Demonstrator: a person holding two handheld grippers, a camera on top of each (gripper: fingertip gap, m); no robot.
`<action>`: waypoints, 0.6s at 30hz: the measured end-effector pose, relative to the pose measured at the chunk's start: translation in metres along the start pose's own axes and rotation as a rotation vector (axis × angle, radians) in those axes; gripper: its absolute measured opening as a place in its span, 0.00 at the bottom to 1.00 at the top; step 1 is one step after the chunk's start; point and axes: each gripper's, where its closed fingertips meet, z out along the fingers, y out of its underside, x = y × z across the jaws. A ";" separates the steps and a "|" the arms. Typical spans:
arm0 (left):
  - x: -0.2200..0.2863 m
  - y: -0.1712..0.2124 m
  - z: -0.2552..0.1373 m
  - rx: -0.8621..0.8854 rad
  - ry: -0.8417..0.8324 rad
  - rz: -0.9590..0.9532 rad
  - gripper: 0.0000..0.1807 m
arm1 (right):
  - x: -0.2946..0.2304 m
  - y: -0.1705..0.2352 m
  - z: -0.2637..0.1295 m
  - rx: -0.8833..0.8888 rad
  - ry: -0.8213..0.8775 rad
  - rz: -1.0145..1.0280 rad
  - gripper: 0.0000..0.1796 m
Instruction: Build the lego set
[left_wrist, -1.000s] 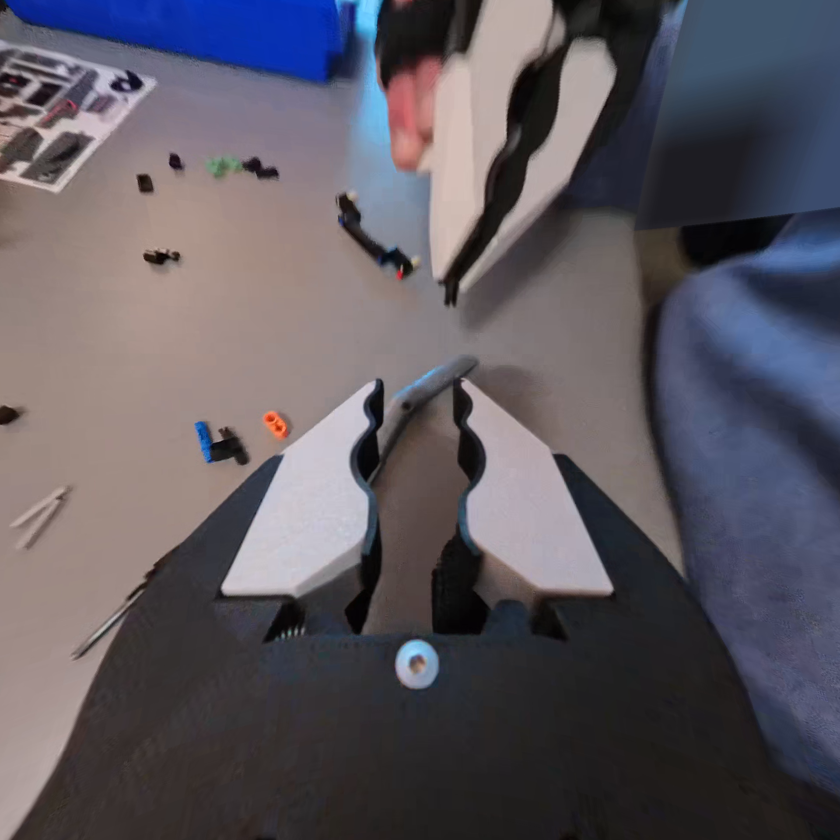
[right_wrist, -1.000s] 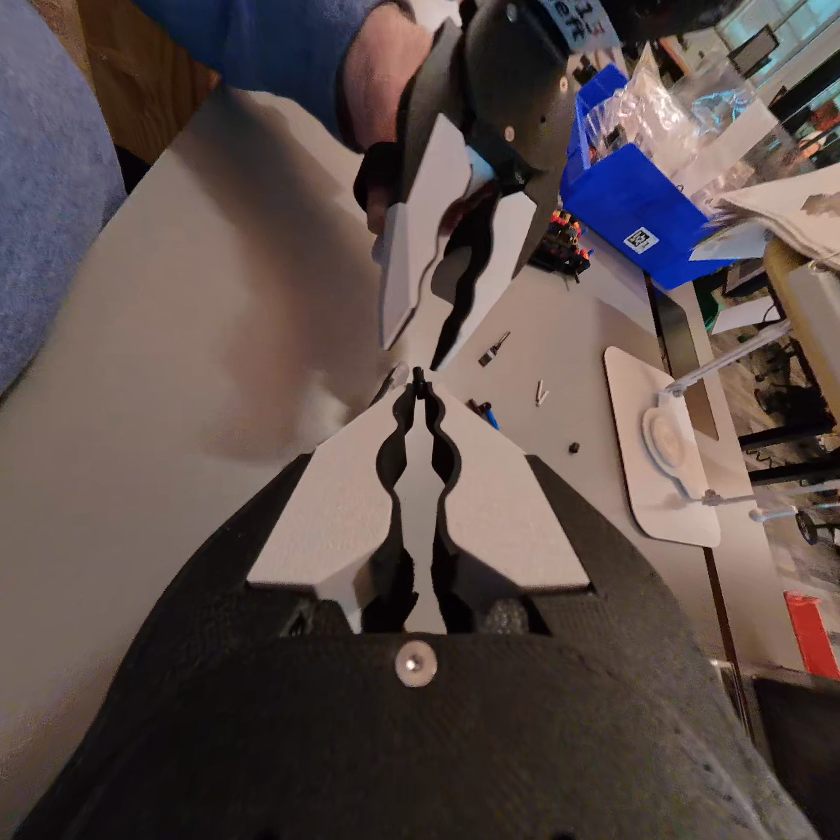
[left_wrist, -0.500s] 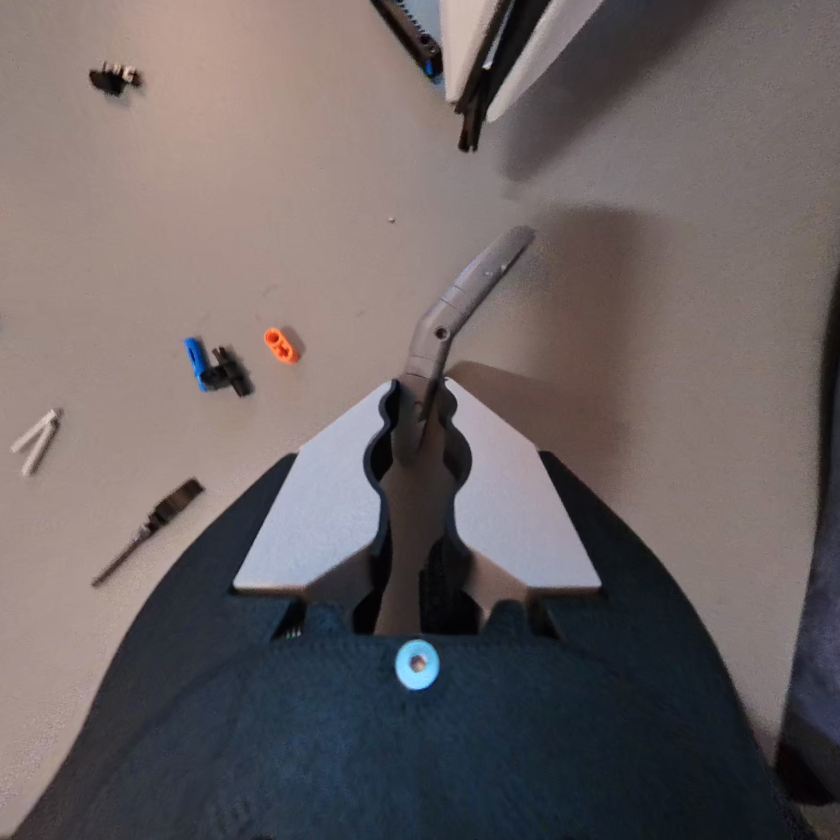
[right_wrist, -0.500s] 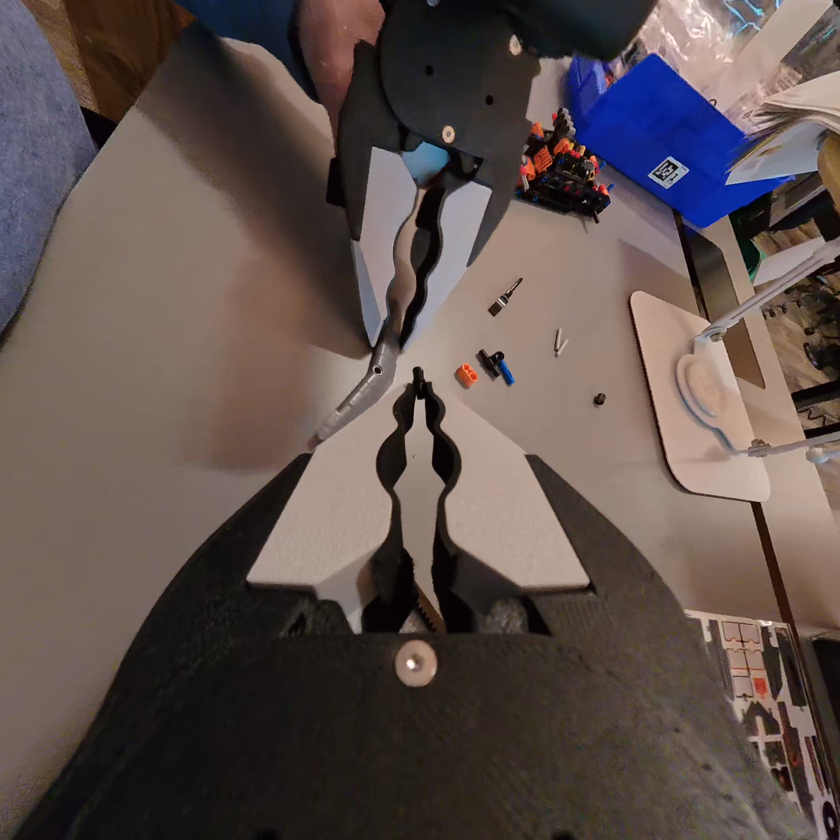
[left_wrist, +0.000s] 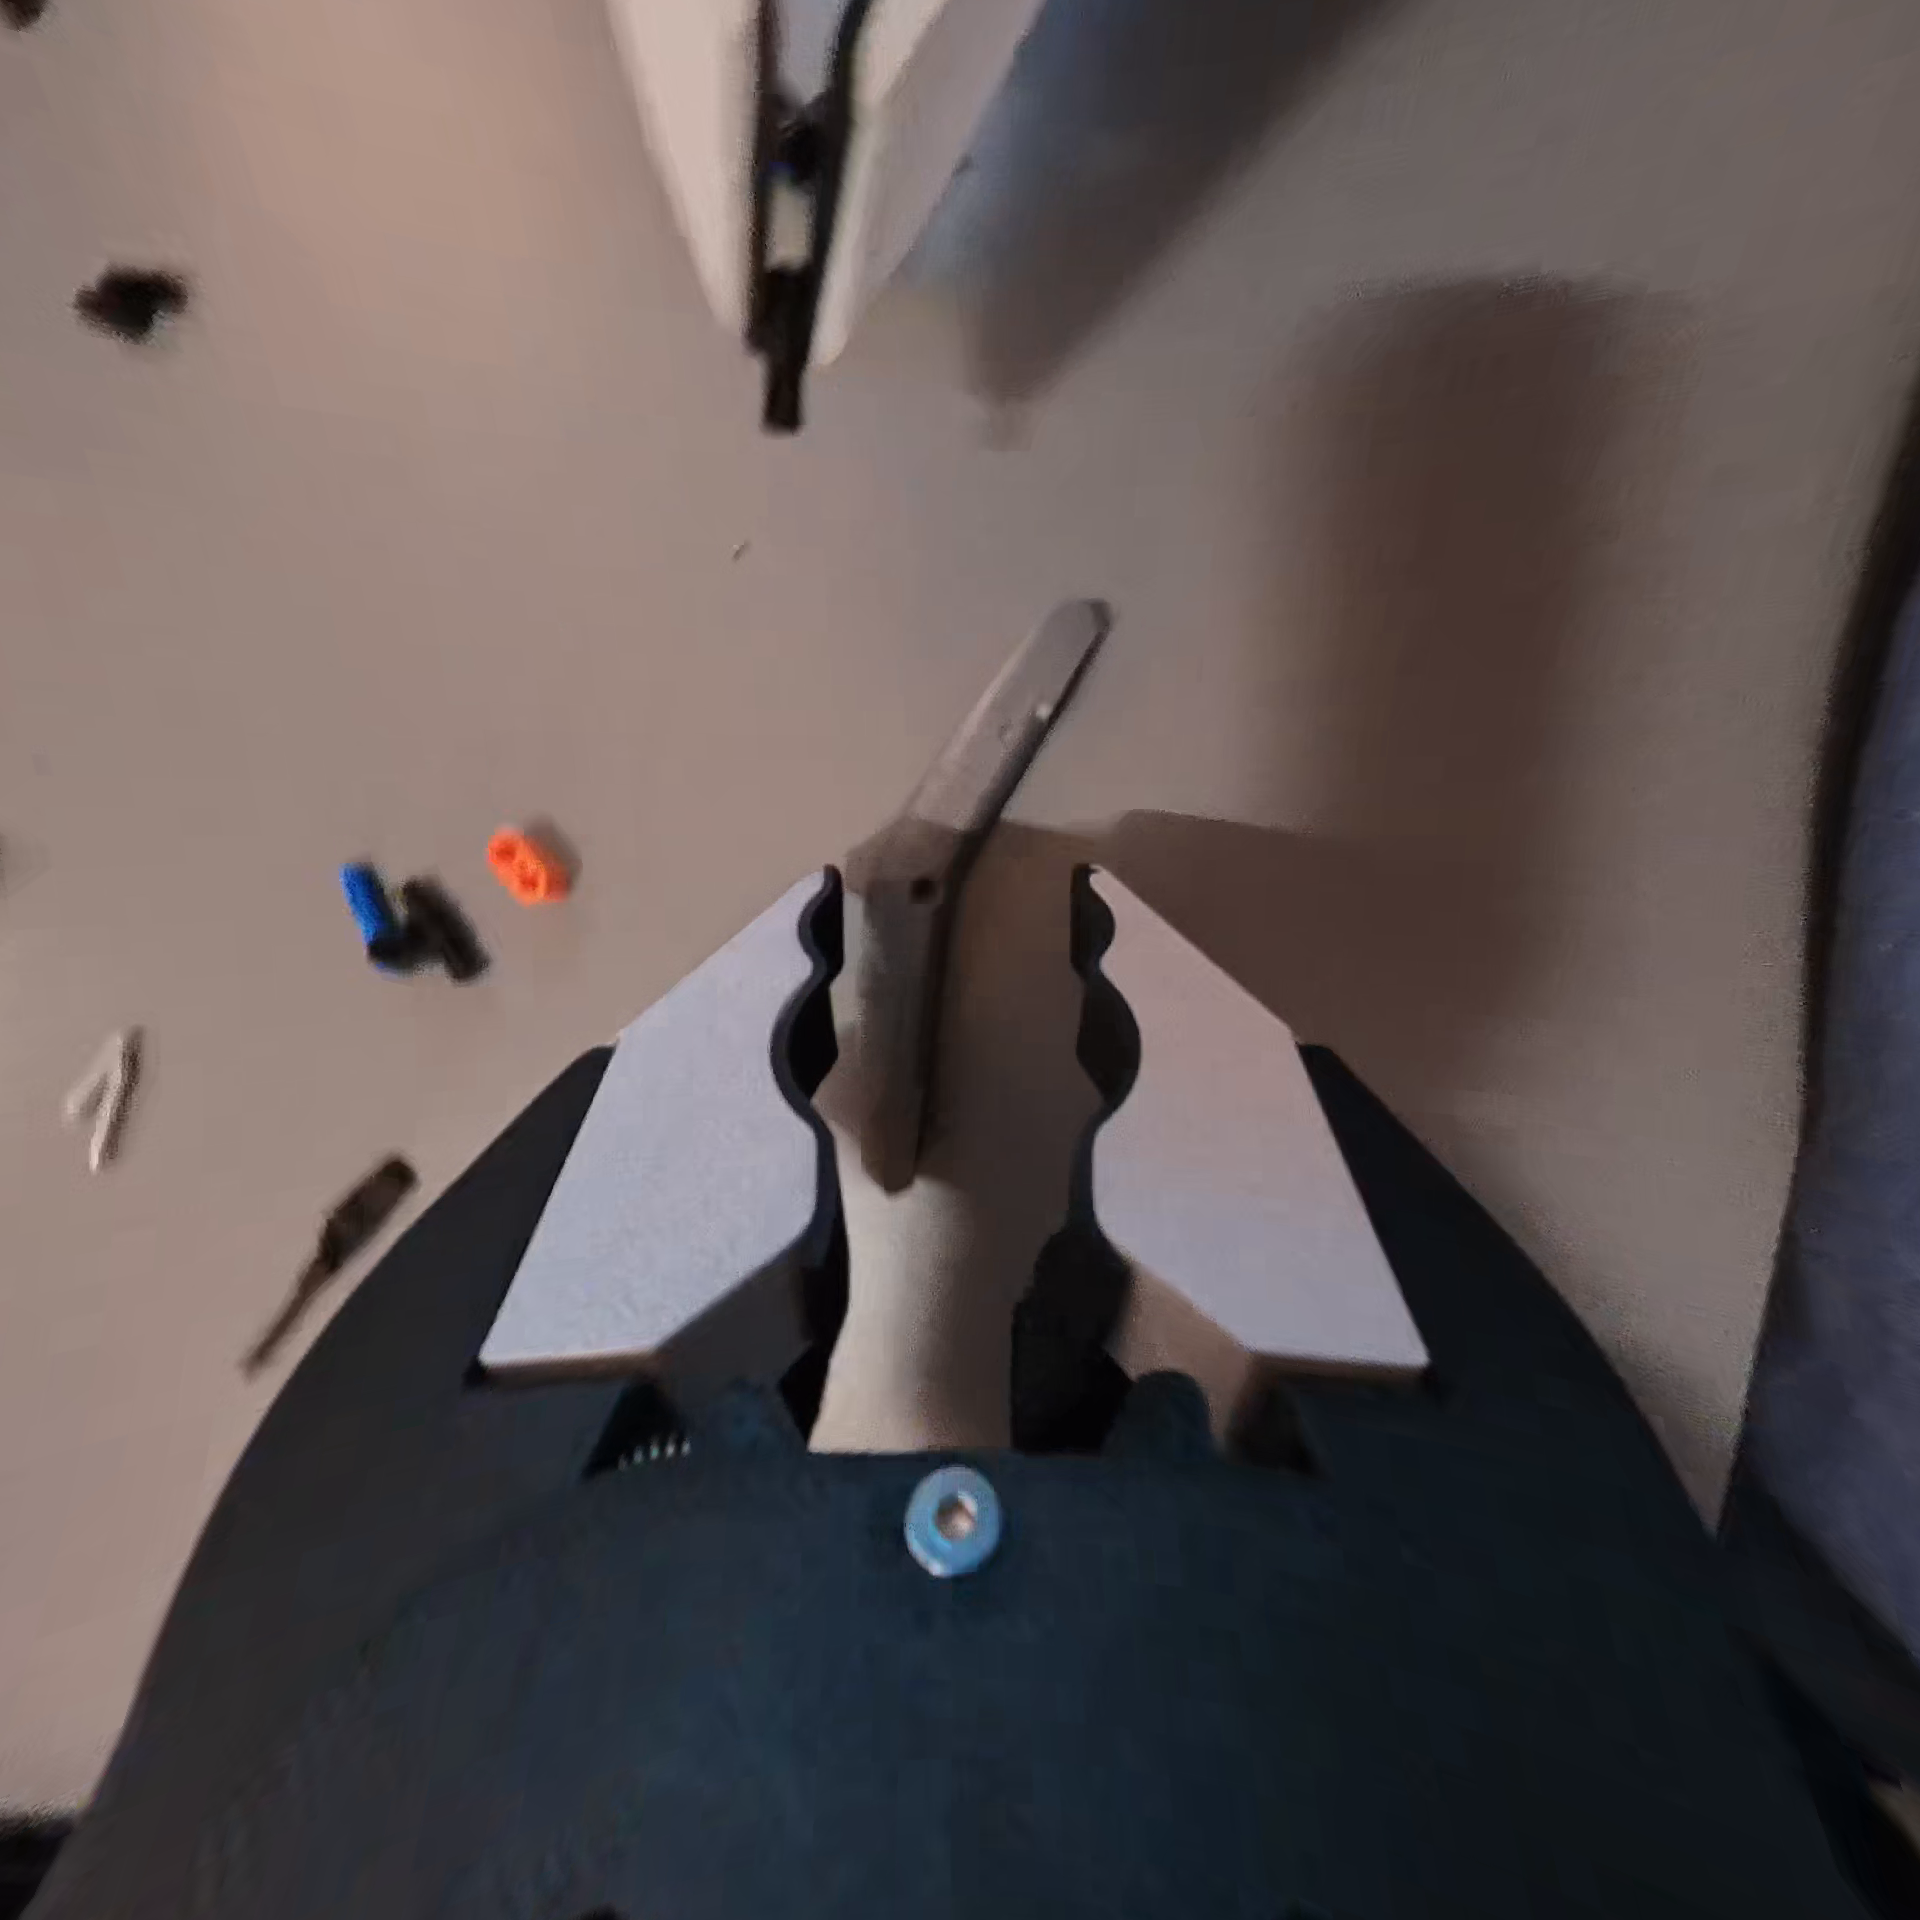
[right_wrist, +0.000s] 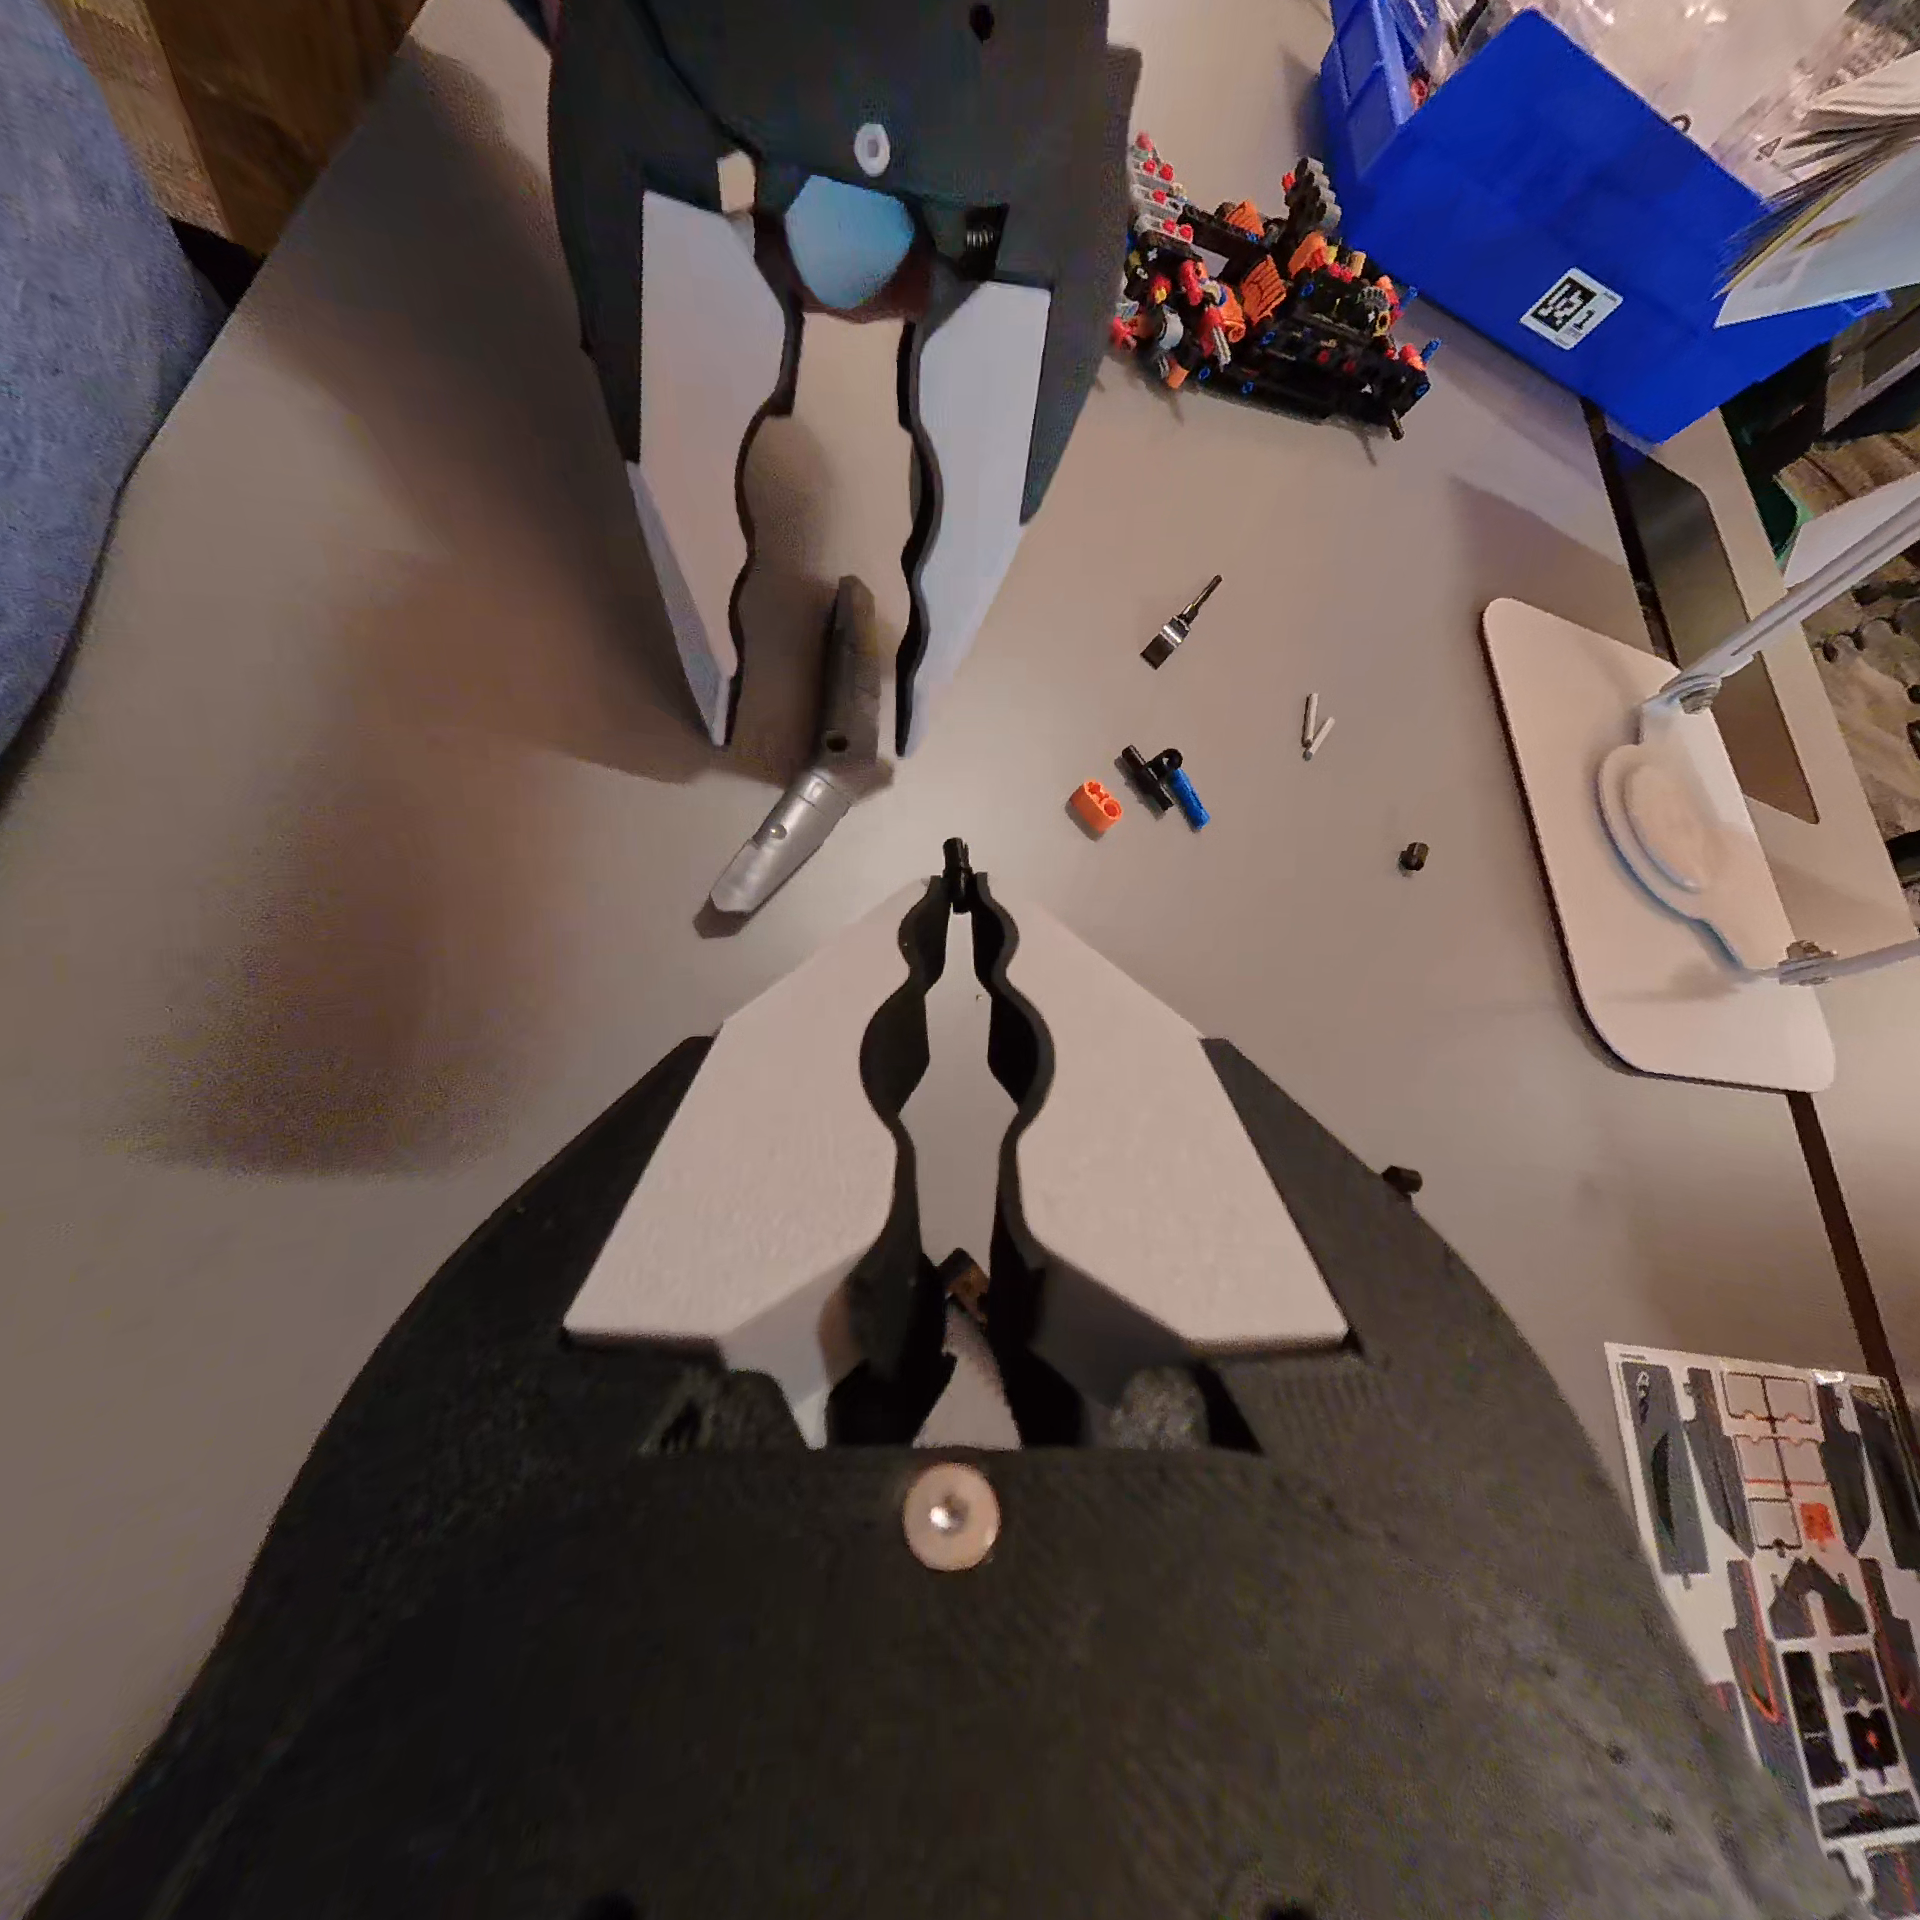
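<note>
Left gripper (left_wrist: 951, 883) spread wide around a bent grey plastic beam (left_wrist: 935, 914) on the table; right gripper (right_wrist: 958, 883) pinches a small black pin (right_wrist: 956, 864).

Left wrist cam: close, steep down at the counter (left_wrist: 416, 623), along its own fingers (left_wrist: 707, 1091). Right wrist cam: higher, facing it, wider view across the counter. Shared: grey beam (left_wrist: 966, 831) (right_wrist: 821, 758), orange piece (left_wrist: 530, 864) (right_wrist: 1094, 805), opposite gripper tips.

Warm dim light, soft shadows, motion blur, wide-angle edge bending.
</note>
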 end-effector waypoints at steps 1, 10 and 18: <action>0.002 -0.005 0.003 0.002 0.021 0.043 0.22 | -0.001 0.001 0.000 -0.001 -0.001 0.002 0.01; 0.006 -0.021 0.014 0.026 0.130 -0.007 0.08 | 0.001 0.003 -0.008 0.014 0.005 0.036 0.01; -0.014 -0.023 0.005 0.169 0.084 -0.375 0.07 | 0.001 0.005 -0.004 -0.027 0.037 0.116 0.01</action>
